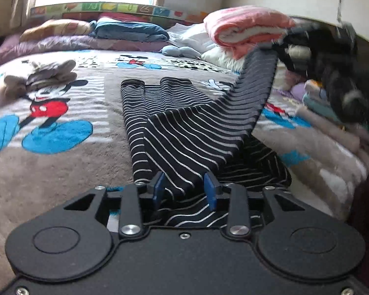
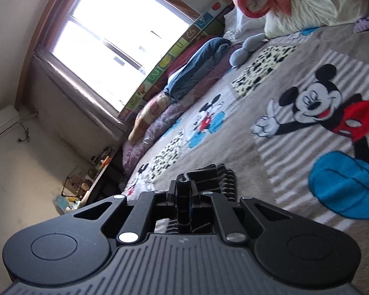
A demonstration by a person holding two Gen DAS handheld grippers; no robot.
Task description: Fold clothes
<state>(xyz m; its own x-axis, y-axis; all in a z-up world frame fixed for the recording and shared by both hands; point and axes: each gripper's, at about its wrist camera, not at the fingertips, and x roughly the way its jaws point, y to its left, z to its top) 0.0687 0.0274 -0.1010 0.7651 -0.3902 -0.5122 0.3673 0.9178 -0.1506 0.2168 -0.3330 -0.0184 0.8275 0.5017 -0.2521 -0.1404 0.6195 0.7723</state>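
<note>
A black garment with thin white stripes (image 1: 184,127) lies lengthwise on the bed, partly folded. My left gripper (image 1: 185,189) is at its near end. Its blue pads (image 1: 160,188) stand apart with a fold of the cloth between them, and I see no pinch. At the upper right, my right gripper (image 1: 273,45) holds one part of the garment lifted off the bed. In the right wrist view, my right gripper (image 2: 184,184) is shut on the bunched striped cloth (image 2: 209,174), which hangs over the blanket.
The bed is covered by a grey blanket with a cartoon mouse print (image 1: 61,147). A small heap of grey clothes (image 1: 44,76) lies at the left. A pink and white rolled blanket (image 1: 246,27) and blue bedding (image 1: 130,30) lie at the back. Folded items (image 1: 332,127) are stacked at the right.
</note>
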